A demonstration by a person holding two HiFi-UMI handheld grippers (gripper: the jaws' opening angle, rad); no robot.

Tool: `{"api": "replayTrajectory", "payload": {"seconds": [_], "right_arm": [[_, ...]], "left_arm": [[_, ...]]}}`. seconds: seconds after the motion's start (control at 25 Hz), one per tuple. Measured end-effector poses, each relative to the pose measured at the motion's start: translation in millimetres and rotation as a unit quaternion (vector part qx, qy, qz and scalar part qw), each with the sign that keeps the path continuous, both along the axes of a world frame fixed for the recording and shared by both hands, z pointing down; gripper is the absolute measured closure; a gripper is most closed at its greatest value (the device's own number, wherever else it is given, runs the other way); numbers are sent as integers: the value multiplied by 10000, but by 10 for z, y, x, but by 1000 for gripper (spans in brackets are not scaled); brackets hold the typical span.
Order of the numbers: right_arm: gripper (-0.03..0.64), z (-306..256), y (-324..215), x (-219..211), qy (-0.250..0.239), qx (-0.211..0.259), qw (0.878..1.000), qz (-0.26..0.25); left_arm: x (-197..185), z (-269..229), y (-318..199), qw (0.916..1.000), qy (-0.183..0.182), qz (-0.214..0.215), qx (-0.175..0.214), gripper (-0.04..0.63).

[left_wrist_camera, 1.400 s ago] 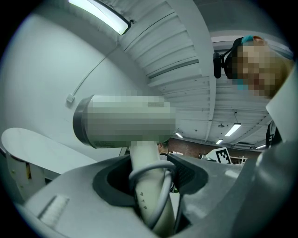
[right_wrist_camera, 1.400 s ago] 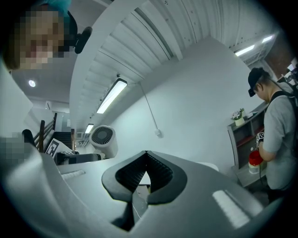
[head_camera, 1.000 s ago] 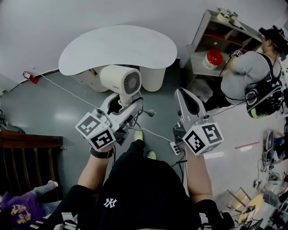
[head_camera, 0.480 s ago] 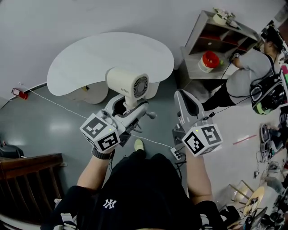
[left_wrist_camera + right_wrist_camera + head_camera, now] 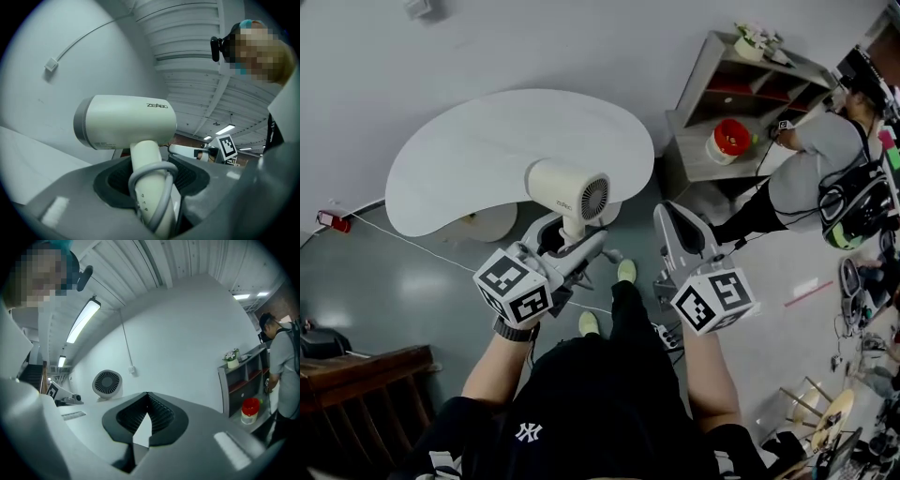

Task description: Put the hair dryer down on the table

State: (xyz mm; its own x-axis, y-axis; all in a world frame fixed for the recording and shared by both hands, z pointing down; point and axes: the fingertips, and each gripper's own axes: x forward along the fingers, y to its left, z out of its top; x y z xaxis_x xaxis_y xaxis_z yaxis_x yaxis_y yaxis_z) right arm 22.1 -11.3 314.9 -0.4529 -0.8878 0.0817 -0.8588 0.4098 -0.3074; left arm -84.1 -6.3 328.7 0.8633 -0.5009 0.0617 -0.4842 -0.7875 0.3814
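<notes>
A cream hair dryer (image 5: 569,194) with a grey cord looped on its handle stands upright in my left gripper (image 5: 565,238), which is shut on the handle. In the left gripper view the hair dryer (image 5: 125,123) points its nozzle left, handle clamped between the jaws. It hangs over the near edge of the white curved table (image 5: 478,150). My right gripper (image 5: 673,217) is beside it to the right, shut and holding nothing; its closed jaws show in the right gripper view, and the hair dryer's rear grille (image 5: 107,382) shows at the left.
A grey shelf unit (image 5: 727,103) with a red-lidded tub (image 5: 727,141) stands at the right, where a person (image 5: 825,159) is bent over it. A white cable (image 5: 412,248) runs across the floor. A wooden chair (image 5: 356,394) is at lower left.
The table has come closer and the hair dryer, still clamped in the left gripper, now sits over the table's near edge. The right gripper stays alongside, shut.
</notes>
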Motion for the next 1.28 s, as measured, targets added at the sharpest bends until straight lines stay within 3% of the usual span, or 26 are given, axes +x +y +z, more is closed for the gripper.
{"api": "replayTrajectory", "payload": {"seconds": [0.52,0.84,1.28], "right_arm": [[592,223,-1506,337,-122,-180,9987,-454],[592,506,-2078,435,-333,-399,9948,-870],[592,1129,-2557,365,-362,-774,9931,-803]], "left_arm": [[496,399,-1288,9983,-362,-316,-341,371],[625,817,-1769,9916,-836,-696,-702,371],[680,1642,-2254,9824,-1307,-433,-1262,373]]}}
